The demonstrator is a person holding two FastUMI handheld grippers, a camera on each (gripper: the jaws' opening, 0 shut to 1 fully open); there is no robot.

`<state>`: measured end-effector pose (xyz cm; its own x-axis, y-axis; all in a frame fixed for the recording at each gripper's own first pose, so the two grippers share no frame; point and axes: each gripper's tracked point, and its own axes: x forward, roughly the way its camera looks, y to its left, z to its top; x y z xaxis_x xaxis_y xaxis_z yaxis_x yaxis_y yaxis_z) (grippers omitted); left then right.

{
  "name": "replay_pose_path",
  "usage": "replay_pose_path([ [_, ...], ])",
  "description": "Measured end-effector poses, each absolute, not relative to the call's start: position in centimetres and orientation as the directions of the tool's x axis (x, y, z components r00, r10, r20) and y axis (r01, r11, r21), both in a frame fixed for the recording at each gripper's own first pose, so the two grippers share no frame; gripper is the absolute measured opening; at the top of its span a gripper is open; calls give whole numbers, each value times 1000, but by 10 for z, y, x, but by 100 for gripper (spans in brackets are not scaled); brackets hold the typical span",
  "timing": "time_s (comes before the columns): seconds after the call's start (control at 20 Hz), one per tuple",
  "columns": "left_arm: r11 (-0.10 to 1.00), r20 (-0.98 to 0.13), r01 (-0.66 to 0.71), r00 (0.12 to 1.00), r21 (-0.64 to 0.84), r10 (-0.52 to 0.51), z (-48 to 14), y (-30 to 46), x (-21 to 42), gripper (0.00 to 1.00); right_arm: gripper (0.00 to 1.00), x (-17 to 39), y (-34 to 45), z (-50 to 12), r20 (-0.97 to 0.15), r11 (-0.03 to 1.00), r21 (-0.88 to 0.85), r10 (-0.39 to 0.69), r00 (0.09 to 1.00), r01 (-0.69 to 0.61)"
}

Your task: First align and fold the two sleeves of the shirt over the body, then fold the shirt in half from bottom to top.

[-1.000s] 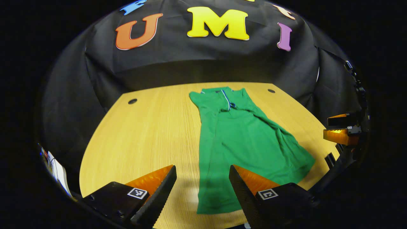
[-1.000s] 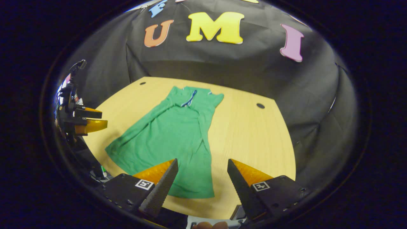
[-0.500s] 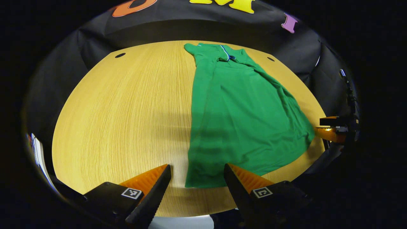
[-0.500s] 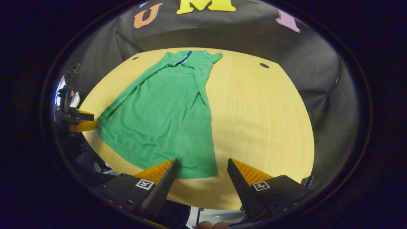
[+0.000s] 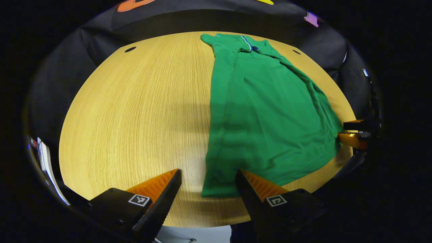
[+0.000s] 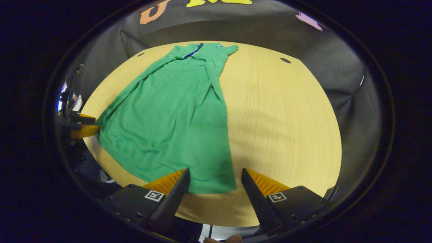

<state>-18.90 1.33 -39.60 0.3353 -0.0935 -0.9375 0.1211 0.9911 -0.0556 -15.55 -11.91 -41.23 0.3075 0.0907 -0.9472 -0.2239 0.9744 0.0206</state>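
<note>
A green shirt (image 5: 266, 111) lies flat on the wooden table (image 5: 135, 111), collar (image 5: 248, 45) at the far end and hem towards me. Its sides look folded in over the body. My left gripper (image 5: 206, 174) is open, low over the near edge, with the hem's left corner (image 5: 212, 192) between its fingers, untouched. In the right gripper view the shirt (image 6: 168, 114) spreads to the left. My right gripper (image 6: 214, 172) is open, and the hem's right corner (image 6: 226, 187) lies between its fingers. Each gripper shows in the other's view, the right gripper (image 5: 354, 133) and the left gripper (image 6: 81, 126), beside the hem.
The table has small dark round holes near its far corners (image 5: 130, 49) (image 5: 296, 52) (image 6: 285, 60). Bare wood stretches left of the shirt in the left gripper view and right of it (image 6: 287, 118) in the right gripper view. A white object (image 5: 44, 158) sits off the table's left edge.
Both grippers have tipped down and come in over the near table edge. The shirt's two hem corners now lie between their open fingers. The shirt itself has not moved.
</note>
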Motion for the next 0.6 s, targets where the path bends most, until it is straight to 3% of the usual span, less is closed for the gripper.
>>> replay_pose_path([
  [0.25,993,-941,108,328,-51,-84,-392,-5,-189,100,95,-156,-121,-412,-957,976,20,82,279,-219],
  [0.35,995,-945,89,319,-51,-77,-388,-15,-189,100,87,-156,-118,-412,-958,977,24,83,273,-210],
  [0.4,995,-947,85,313,-52,-76,-385,-22,-190,100,65,-156,-117,-412,-959,978,29,86,271,-207],
  [0.45,994,-950,92,302,-54,-80,-382,-30,-190,99,58,-157,-116,-412,-960,979,35,90,267,-203],
  [0.5,993,-953,103,289,-58,-86,-379,-37,-190,84,41,-158,-115,-411,-959,979,45,98,266,-199],
  [0.55,992,-956,113,279,-64,-94,-374,-46,-190,76,35,-160,-111,-412,-959,979,63,112,259,-192],
  [0.6,990,-956,119,275,-73,-104,-370,-55,-191,56,14,-159,-109,-411,-958,981,78,123,258,-180],
])
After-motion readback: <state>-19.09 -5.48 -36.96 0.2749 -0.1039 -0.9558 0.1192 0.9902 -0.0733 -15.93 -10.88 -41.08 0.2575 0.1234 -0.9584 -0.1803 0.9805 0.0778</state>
